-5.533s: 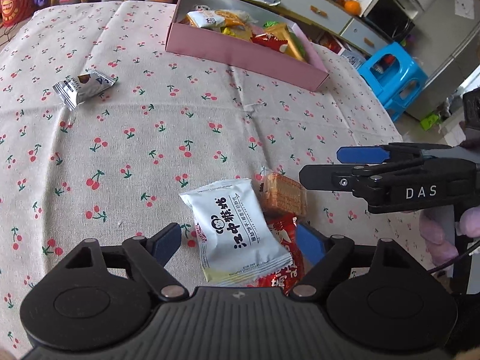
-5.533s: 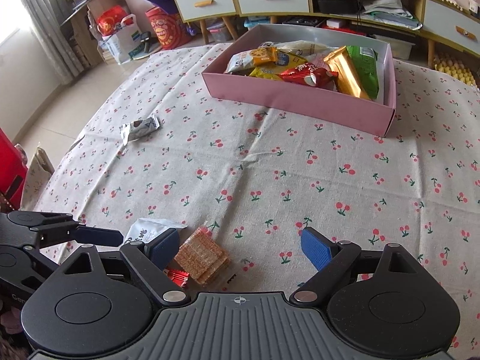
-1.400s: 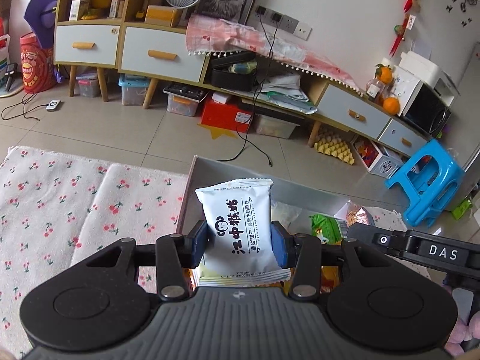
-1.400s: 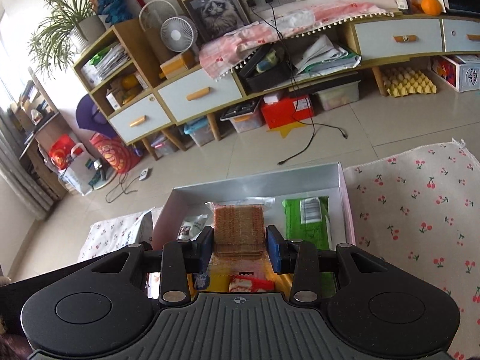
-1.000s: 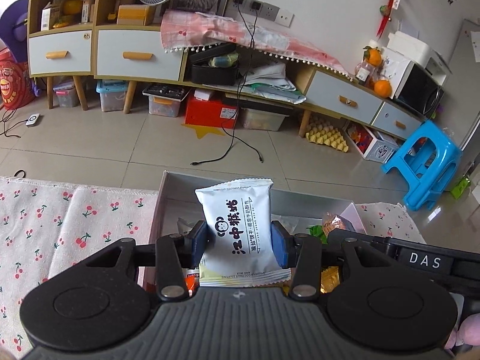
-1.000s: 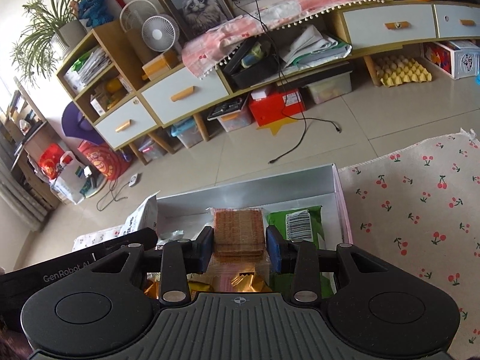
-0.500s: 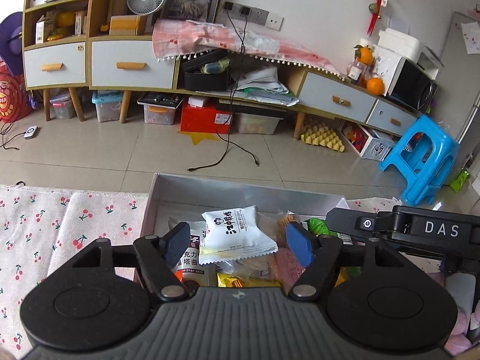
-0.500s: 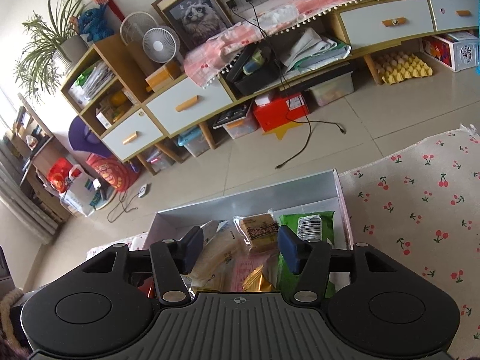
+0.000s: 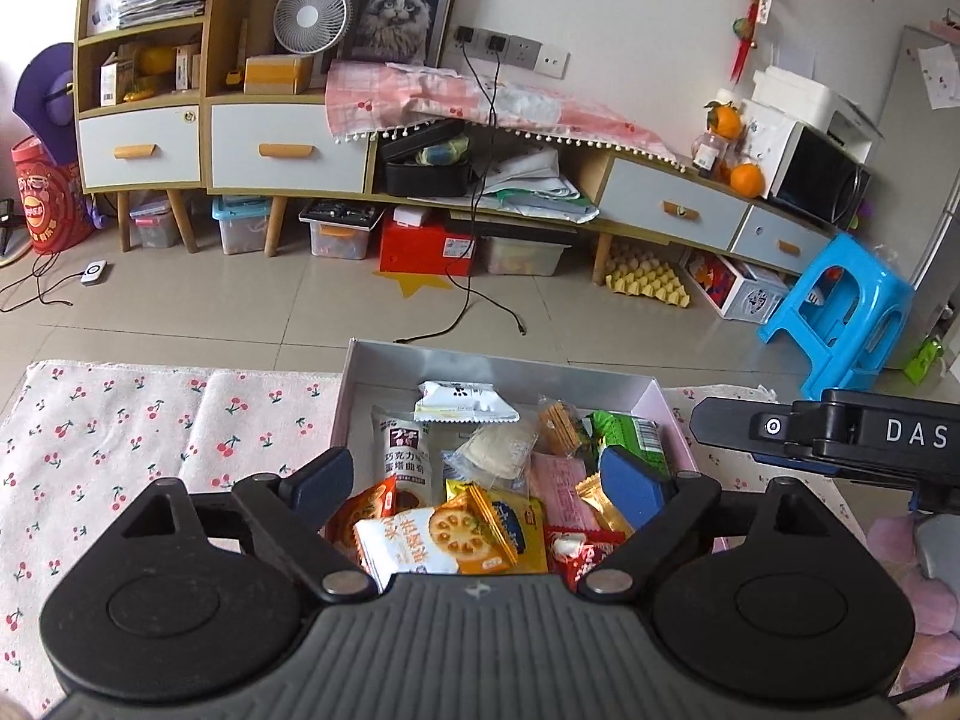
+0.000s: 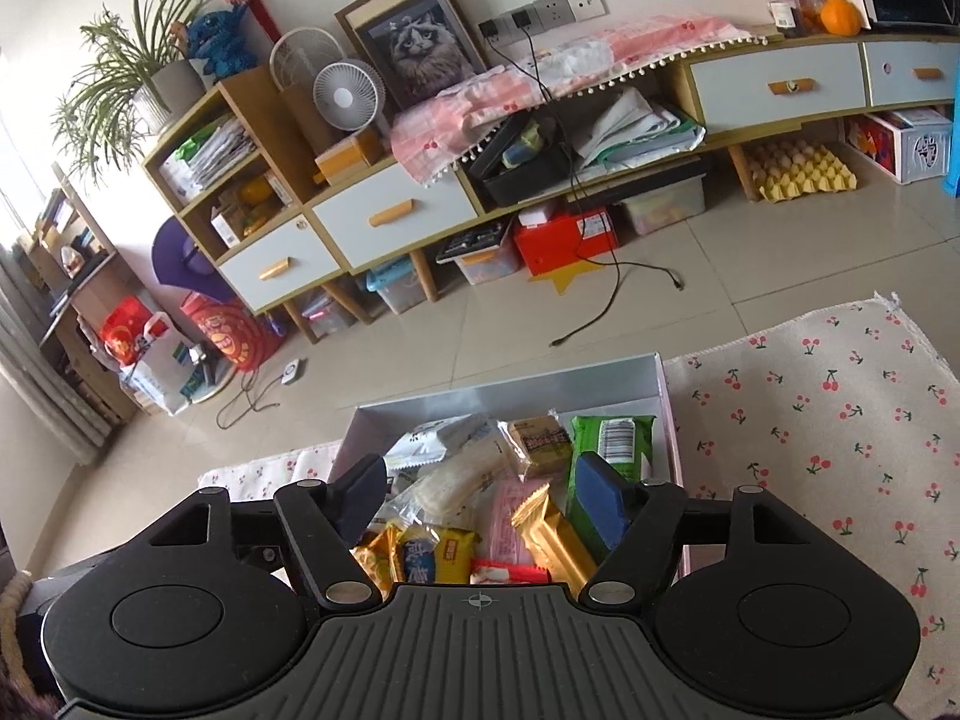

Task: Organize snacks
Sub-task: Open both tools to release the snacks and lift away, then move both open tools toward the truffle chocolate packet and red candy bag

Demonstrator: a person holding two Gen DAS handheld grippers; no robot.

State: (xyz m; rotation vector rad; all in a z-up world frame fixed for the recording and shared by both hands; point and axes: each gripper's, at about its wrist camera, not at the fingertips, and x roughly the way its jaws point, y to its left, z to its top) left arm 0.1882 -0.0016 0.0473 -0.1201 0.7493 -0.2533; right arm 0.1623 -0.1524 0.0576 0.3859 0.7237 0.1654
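With both grippers' fingers (image 9: 630,483) apart and empty over the box (image 9: 498,365), we judge its snacks (image 10: 543,441) stowed; any leftovers are unseen.

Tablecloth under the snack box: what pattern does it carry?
Red cherries on white tablecloth, clearest in the right wrist view.

the pink open-topped cardboard box (image 9: 671,414) is heaped with snack packets, leaving bare floor only at its 11 o'clock corner by the white packet (image 9: 462,401). the black right gripper (image 9: 840,435) bars the 3 o'clock side; cherry-print tablecloth (image 9: 138,420) lies free at 9 o'clock.
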